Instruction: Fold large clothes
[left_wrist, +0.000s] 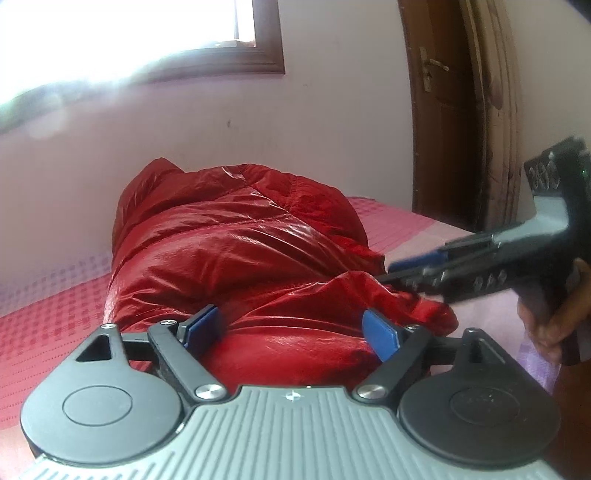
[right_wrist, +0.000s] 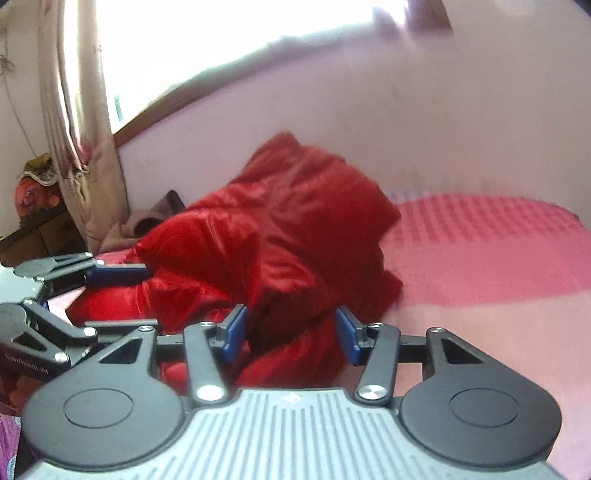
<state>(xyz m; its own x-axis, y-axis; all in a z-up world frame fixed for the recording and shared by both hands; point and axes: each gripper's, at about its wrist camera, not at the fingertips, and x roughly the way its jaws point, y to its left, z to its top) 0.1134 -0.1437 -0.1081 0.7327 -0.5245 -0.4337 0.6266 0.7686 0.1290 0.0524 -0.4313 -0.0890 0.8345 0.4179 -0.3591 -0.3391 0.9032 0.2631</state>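
Note:
A shiny red puffer jacket (left_wrist: 236, 251) lies bunched on the pink bed. It also shows in the right wrist view (right_wrist: 280, 229). My left gripper (left_wrist: 291, 326) is open, its blue pads (left_wrist: 378, 332) standing either side of the jacket's near edge, empty. My right gripper (right_wrist: 291, 328) is open just above a fold of the jacket, nothing between the pads. In the left wrist view the right gripper (left_wrist: 402, 271) comes in from the right, its fingertips at the jacket's right edge. In the right wrist view the left gripper (right_wrist: 107, 291) sits at the left against the jacket.
The pink checked bedspread (right_wrist: 480, 251) spreads to the right of the jacket. A pale wall and a window (left_wrist: 129, 33) are behind. A brown door (left_wrist: 443, 110) stands at the right. A curtain (right_wrist: 81, 122) and brownish clothes (right_wrist: 147, 221) lie at the left.

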